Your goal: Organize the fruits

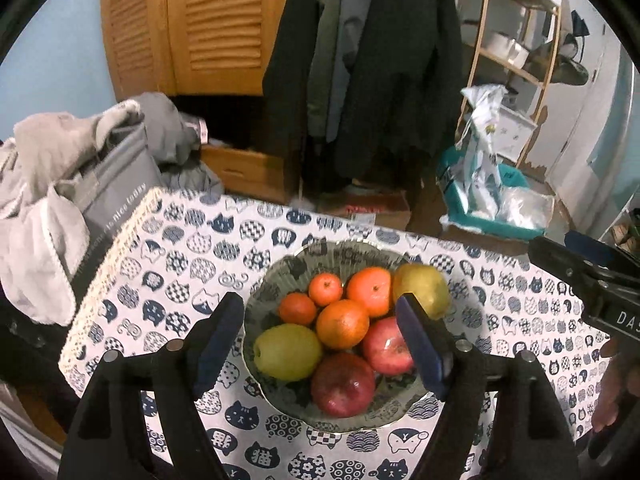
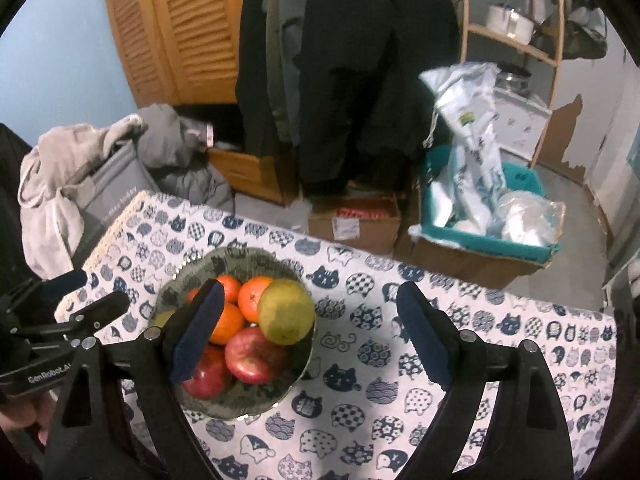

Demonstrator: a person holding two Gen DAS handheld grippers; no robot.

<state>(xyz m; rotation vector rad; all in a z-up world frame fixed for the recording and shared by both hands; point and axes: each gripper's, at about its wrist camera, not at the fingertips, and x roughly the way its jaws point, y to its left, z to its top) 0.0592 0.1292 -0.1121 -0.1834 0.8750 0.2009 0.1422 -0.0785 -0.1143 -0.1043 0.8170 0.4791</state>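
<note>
A patterned bowl [image 1: 280,264] [image 2: 248,404] stands on the table with the cat-print cloth [image 1: 180,248] [image 2: 400,400]. It holds several oranges [image 1: 342,324] [image 2: 254,298], two red apples [image 1: 343,384] [image 2: 252,356] and two yellow-green fruits [image 1: 287,352] [image 2: 286,312]. My left gripper [image 1: 320,344] hangs above the bowl, open, with nothing between its pads. My right gripper [image 2: 310,338] is open too, above the bowl's right side and the bare cloth, holding nothing. Each gripper shows at the edge of the other's view: the right gripper [image 1: 592,276], the left gripper [image 2: 80,312].
A grey bag heaped with clothes [image 1: 100,184] stands by the table's left edge. Beyond the far edge are a cardboard box [image 2: 352,220], a teal bin of plastic bags [image 2: 480,220], hanging coats [image 1: 380,60], a wooden wardrobe [image 1: 200,20] and a shelf [image 1: 516,40].
</note>
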